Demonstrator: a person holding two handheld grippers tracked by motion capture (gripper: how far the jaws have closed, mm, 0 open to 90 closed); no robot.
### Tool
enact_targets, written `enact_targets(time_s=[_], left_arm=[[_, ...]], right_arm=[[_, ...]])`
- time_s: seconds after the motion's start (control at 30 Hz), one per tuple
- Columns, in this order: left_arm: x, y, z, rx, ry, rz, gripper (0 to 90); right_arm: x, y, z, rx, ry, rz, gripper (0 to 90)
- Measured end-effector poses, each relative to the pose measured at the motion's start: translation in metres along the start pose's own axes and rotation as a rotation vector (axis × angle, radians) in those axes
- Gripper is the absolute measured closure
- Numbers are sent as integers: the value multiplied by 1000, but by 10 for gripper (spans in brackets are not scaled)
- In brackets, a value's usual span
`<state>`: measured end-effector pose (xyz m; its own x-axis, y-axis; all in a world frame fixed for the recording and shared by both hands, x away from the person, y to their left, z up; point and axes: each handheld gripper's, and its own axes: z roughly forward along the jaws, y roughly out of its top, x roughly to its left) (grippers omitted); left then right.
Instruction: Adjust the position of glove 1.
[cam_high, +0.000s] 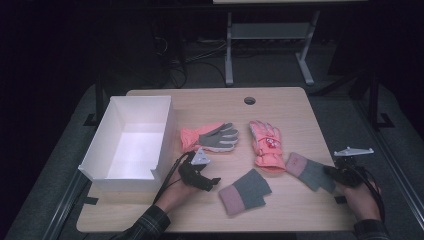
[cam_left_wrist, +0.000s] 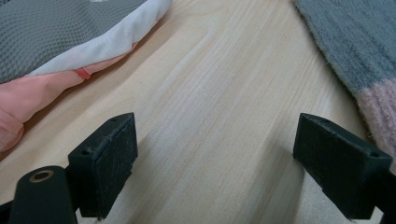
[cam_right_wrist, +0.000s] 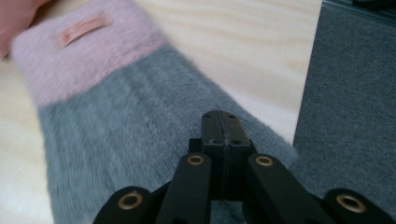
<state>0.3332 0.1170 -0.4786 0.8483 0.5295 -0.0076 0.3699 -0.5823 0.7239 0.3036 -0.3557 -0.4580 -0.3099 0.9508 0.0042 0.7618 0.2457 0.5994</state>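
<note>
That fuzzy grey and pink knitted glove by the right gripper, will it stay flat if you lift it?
Probably not: the fuzzy grey and pink knitted glove looks soft and thin, so it would likely droop. It seems light, and its fuzzy surface should not slip.

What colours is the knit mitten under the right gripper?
Grey with a pale pink cuff, clearest in the right gripper view: mitten.

The high view looks forward and down from above the person's side, taking in the whole desk (cam_high: 280, 100) from near edge to far edge. The left gripper view sits low and close over the bare wood, looking along its tongs (cam_left_wrist: 215, 158) toward the grey-and-pink mitten (cam_left_wrist: 359, 51), also seen near the desk's near edge from above. The right gripper view looks along its tongs (cam_right_wrist: 223, 135), very close over the second mitten (cam_right_wrist: 116, 121) at the desk's right edge.
</note>
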Motion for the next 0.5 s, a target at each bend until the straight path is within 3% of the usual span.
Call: enact_targets(time_s=[0.2,0.5], left_arm=[[0,0,0,-2,1,3,130],[0,1,0,0,2,4,130]], right_arm=[[-12,21,18,-18,4,14,900],[-17,41,35,-37,7,16,900]])
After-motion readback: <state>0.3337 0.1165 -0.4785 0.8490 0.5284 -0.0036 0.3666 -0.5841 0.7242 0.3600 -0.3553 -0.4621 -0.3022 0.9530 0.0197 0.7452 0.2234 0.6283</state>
